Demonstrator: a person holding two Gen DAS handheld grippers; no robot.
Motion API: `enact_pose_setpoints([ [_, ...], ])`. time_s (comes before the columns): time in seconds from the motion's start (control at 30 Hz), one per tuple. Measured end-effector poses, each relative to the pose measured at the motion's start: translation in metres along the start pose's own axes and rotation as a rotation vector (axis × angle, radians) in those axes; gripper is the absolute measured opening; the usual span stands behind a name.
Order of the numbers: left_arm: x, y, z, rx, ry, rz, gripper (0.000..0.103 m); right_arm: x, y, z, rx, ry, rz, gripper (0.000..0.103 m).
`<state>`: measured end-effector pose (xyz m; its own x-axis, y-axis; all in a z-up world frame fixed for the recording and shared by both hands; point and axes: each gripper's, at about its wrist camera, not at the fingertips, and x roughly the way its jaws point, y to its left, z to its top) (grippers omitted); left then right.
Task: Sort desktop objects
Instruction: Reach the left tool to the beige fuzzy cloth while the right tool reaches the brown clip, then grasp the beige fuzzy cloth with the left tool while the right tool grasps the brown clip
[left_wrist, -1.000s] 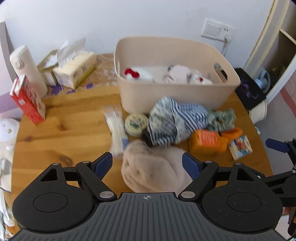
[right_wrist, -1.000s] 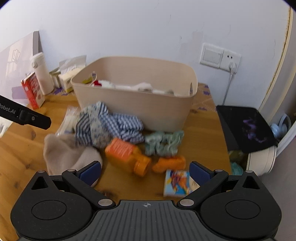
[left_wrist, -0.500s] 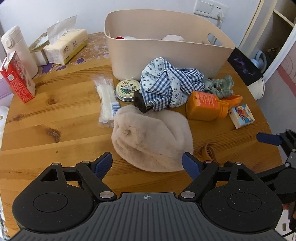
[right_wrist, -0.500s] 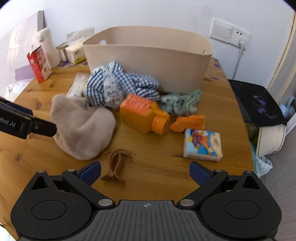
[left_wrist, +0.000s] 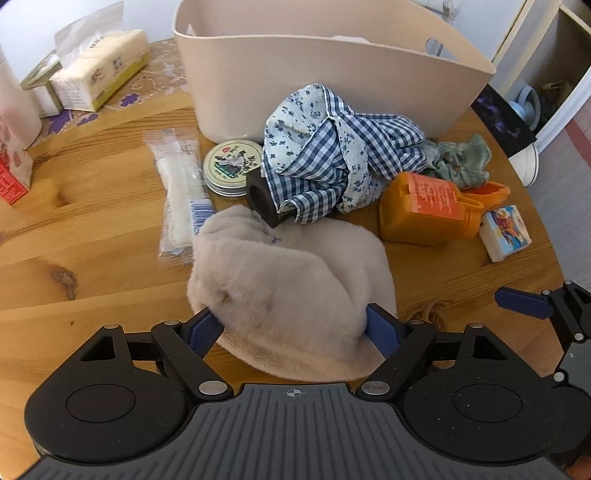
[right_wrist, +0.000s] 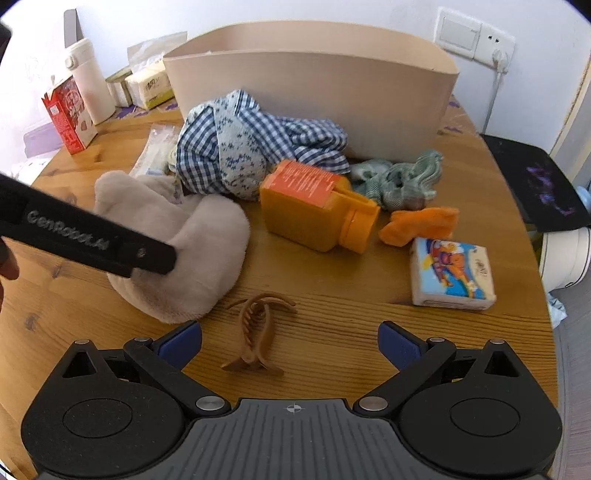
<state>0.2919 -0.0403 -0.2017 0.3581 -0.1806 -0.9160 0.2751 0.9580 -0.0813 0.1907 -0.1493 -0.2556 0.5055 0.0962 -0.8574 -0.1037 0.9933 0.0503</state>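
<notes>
A fluffy beige hat (left_wrist: 291, 280) lies on the round wooden table (left_wrist: 92, 229) in front of a beige bin (left_wrist: 332, 62). My left gripper (left_wrist: 293, 326) is open, its blue pads on either side of the hat's near part. The hat (right_wrist: 192, 251) also shows in the right wrist view. My right gripper (right_wrist: 290, 341) is open and empty, low over the table, with a brown hair claw (right_wrist: 255, 332) between its fingers. A checked blue cloth (left_wrist: 332, 166), an orange bottle (right_wrist: 317, 206), a green scrunchie (right_wrist: 402, 177), a round tin (left_wrist: 231, 166) and a small tissue pack (right_wrist: 452, 273) lie near the bin.
A tissue box (left_wrist: 99, 70), a red carton (right_wrist: 68, 114) and a white flask (right_wrist: 92, 81) stand at the table's far left. A clear packet (left_wrist: 181, 195) lies left of the tin. A black mat (right_wrist: 535, 184) and a wall socket (right_wrist: 498, 44) are at the right.
Both grippers have come down and forward towards the table. My left gripper's pads now straddle the beige hat. The hair claw has come between my right gripper's fingers.
</notes>
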Motion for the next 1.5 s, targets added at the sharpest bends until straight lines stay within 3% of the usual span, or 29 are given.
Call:
enact_pose_setpoints([
  [0.43, 0.022, 0.005, 0.010, -0.023, 0.026, -0.021, 0.082, 0.014, 0.005, 0.004, -0.010, 0.015, -0.053, 0.082],
  [0.73, 0.017, -0.002, 0.011, -0.008, 0.000, -0.041, 0.039, 0.013, 0.004, 0.010, -0.032, -0.026, -0.031, 0.033],
  [0.87, 0.016, -0.002, 0.011, -0.016, 0.001, -0.042, 0.026, 0.010, 0.002, 0.009, -0.037, -0.020, -0.023, 0.033],
  [1.0, 0.012, -0.002, 0.009, -0.031, 0.003, -0.033, 0.020, 0.007, 0.000, 0.004, -0.030, -0.016, -0.023, 0.033],
  [1.5, -0.020, 0.004, -0.017, -0.061, -0.019, 0.014, 0.016, -0.026, -0.004, -0.013, -0.016, -0.070, -0.003, 0.033],
])
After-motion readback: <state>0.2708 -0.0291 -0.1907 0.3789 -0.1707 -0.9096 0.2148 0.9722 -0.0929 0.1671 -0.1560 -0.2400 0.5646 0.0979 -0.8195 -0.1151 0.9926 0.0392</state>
